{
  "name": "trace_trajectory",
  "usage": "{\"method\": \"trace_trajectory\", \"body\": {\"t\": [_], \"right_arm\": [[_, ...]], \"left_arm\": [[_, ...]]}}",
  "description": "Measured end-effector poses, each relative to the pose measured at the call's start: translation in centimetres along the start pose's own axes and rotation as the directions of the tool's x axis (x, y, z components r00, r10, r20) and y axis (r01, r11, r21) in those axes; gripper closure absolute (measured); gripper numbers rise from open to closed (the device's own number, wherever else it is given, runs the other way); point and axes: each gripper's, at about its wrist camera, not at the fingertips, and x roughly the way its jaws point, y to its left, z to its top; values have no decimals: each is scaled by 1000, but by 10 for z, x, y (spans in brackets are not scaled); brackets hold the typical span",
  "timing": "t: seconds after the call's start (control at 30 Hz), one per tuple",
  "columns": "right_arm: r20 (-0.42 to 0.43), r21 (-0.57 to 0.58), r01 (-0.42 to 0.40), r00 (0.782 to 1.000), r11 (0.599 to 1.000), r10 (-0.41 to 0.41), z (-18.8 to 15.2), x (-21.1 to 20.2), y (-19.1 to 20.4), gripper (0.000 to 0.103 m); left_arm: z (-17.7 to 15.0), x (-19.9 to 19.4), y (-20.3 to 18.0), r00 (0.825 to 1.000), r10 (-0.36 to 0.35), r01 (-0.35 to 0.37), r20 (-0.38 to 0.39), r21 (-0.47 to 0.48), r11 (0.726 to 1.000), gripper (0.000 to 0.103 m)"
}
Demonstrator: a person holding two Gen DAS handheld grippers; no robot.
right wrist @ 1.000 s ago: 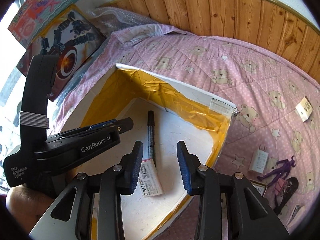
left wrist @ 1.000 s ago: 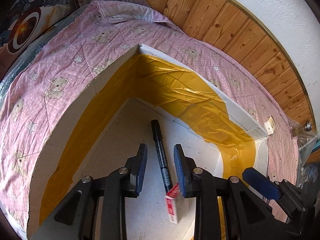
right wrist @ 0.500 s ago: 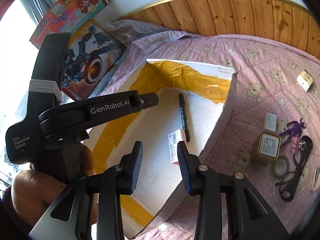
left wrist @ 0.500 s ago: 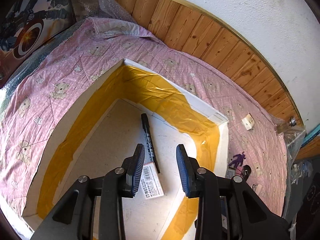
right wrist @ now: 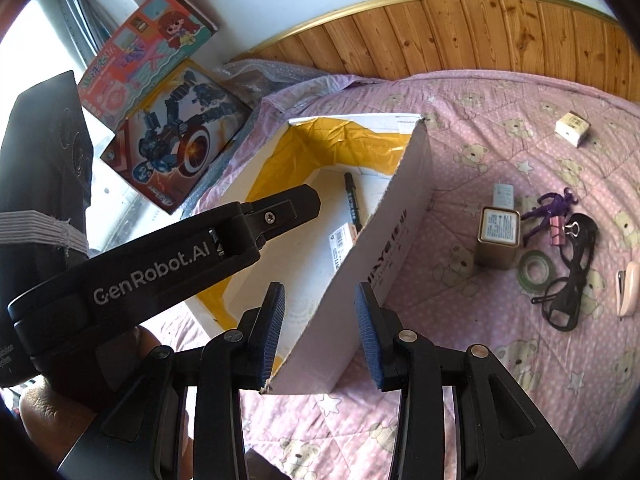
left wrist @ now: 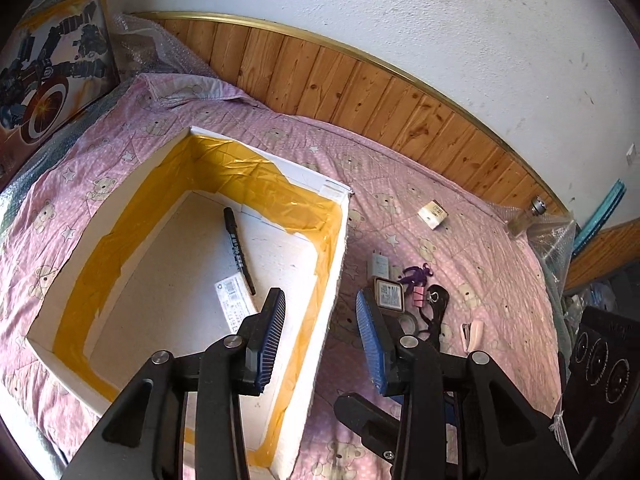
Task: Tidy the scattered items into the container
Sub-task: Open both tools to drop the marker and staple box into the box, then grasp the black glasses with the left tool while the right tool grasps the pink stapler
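The container (left wrist: pixel 332 240), a white box lined with yellow tape, sits on the pink bed cover (left wrist: pixel 400 184) in the left wrist view with a black pen (left wrist: pixel 239 249) and a labelled packet (left wrist: pixel 234 307) inside, and the left claw (left wrist: pixel 320 338) hangs released and empty astride its right wall. In the right wrist view the right claw (right wrist: pixel 319 332), also released and empty, straddles the box's near corner, while the scattered items, a gold tin (right wrist: pixel 497 237), a charger (right wrist: pixel 503 197) and a tape roll (right wrist: pixel 537 268) among them, lie close together to the right, so a careless reach could knock the wall or pinch two things at once.

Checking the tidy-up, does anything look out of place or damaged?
Yes. Only the pen and a labelled packet lie in the box; the charger, tin, tape roll and stapler lie on the quilt.
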Motion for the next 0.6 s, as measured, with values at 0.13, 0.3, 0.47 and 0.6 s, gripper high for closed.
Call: {"method": "trace_trajectory", "body": {"t": [0.13,0.3,0.47,0.6], "right_arm": [[27,24,7,1000,1000,-8,-11,-15,-7,63],[56,68,21,998,997,-25,-20,-31,-20,63],[67,109,32,997,994,-40,-32,-40,-34,62],[59,143,49,997,989,-58,-43,-43,-48,61]], "left_arm": [[-15,-5,-12,1000,-11,11,-4,20,1000,64],[-27,-12,-33,1000,-24,23,16,81,996,64],[-43,-9,-56,999,-50,49,2,132,990,64],[-59,-2,-66,998,-57,59,-23,144,988,64]]}}
